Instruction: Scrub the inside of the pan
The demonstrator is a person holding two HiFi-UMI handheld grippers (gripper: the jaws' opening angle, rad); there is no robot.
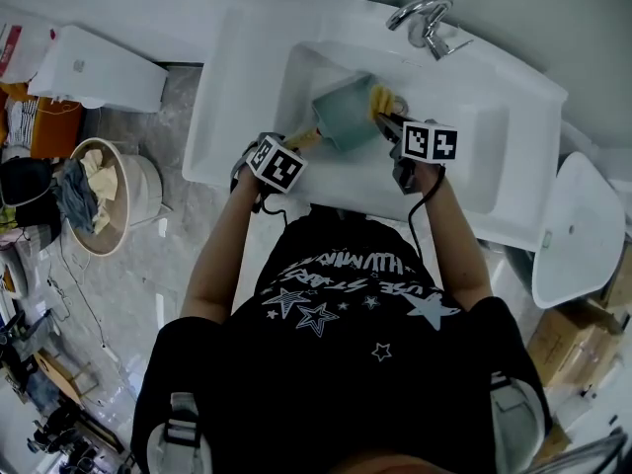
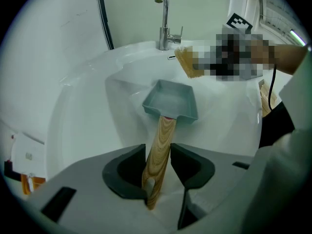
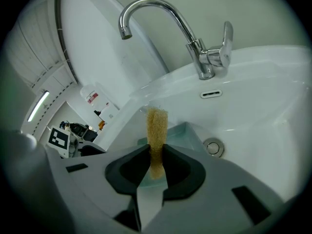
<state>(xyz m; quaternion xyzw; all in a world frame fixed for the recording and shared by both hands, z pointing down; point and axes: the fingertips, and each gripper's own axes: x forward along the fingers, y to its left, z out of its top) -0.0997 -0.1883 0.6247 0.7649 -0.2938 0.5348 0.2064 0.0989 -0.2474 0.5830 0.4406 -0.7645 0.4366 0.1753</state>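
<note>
Nearest the person, the left gripper [image 2: 158, 161] has its fingers [image 2: 123, 173] pinched on the end of the wooden handle [image 2: 164, 136]. The dark pads press it from both sides, so the grip looks firm. The handle runs forward and down from there to the pan [image 2: 171, 101], a square teal one. It sits low in the basin of the white sink [image 1: 247, 87], its open side tipped up towards the person. The right gripper [image 3: 156, 156] has its fingers [image 3: 127, 172] closed on the lower end of a thin yellow sponge [image 3: 157, 128], which stands up out of them edge-on. In the left gripper view the sponge hangs above and just beyond the pan's far rim, apart from it. In the right gripper view the teal inside of the pan lies directly beneath. I judge this to be the approach before the first stroke, with the pan steadied, the sponge poised and no contact yet. The next move calls for lowering the sponge into the pan, laying its broad face on the bottom and rubbing, while the left grip resists the push. Farther off are the drain [image 3: 213, 146] and the chrome tap [image 3: 195, 38], which shows no water running.
</note>
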